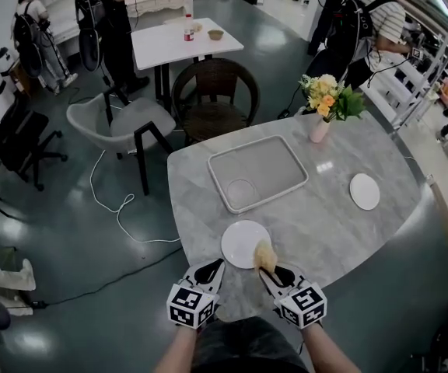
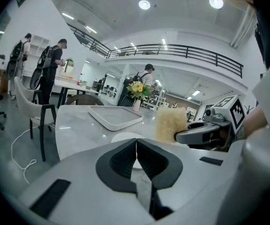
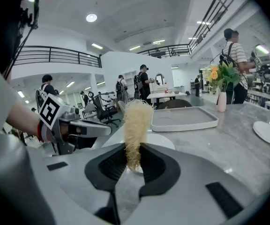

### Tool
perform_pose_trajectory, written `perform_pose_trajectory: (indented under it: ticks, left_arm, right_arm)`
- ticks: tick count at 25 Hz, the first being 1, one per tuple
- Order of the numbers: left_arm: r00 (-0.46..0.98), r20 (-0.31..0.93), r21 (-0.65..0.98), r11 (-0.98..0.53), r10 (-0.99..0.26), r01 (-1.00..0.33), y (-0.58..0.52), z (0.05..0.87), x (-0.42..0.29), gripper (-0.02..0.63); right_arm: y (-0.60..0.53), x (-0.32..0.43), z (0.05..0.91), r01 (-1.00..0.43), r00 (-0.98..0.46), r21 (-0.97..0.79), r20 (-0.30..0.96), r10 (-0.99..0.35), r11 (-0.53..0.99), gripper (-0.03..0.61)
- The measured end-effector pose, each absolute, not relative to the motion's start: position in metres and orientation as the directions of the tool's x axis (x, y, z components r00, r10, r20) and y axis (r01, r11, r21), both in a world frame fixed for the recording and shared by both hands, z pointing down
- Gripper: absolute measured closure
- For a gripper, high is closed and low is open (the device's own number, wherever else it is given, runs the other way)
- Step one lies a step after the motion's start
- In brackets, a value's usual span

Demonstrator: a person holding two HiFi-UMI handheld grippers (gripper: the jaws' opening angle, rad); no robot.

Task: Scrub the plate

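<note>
Plate (image 1: 243, 242) lies flat on the grey worktop (image 1: 325, 208), near its front edge. Right tool (image 1: 271, 271) is clamped on a pale fibrous scrubber (image 1: 265, 255), which stands upright at the plate's rim at 4 o'clock. Left tool (image 1: 211, 269) has its jaws together, nothing between them, just off the rim at 7 o'clock. A tray (image 1: 257, 172) lies at 12 o'clock from the plate.

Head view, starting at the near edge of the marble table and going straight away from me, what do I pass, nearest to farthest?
Plate → tray → wicker chair → white table. The scrubber overlaps the plate, so it is left out.
</note>
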State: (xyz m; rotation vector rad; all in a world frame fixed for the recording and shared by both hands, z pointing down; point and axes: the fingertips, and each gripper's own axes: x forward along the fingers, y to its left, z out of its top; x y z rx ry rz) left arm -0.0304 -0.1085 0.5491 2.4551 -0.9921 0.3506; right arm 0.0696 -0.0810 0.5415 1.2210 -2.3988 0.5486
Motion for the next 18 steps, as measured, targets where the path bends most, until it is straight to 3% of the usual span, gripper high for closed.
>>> perform_pose_trajectory:
  ticks: [5,11,18]
  left_arm:
    - [0.710,0.427,0.344,-0.625,-0.560,-0.701,-0.108,0.566,-0.029,0.601]
    - [0.688,0.473,0.293,-0.639,-0.550,-0.711,-0.120,0.576,-0.023,0.601]
    - [0.618,0.583,0.191,-0.650,-0.527,-0.735,-0.129,0.598,-0.028,0.601]
  right_arm:
    - [-0.088,0.070,0.555,-0.775,-0.495,0.023,0.601,-0.628,0.632,0.500]
    - [-0.110,0.072,0.573,-0.604,-0.421,0.252,0.705,-0.571,0.756,0.501]
    - [-0.119,0.071,0.603,-0.201,-0.262,0.513,0.793,-0.551,0.834,0.501]
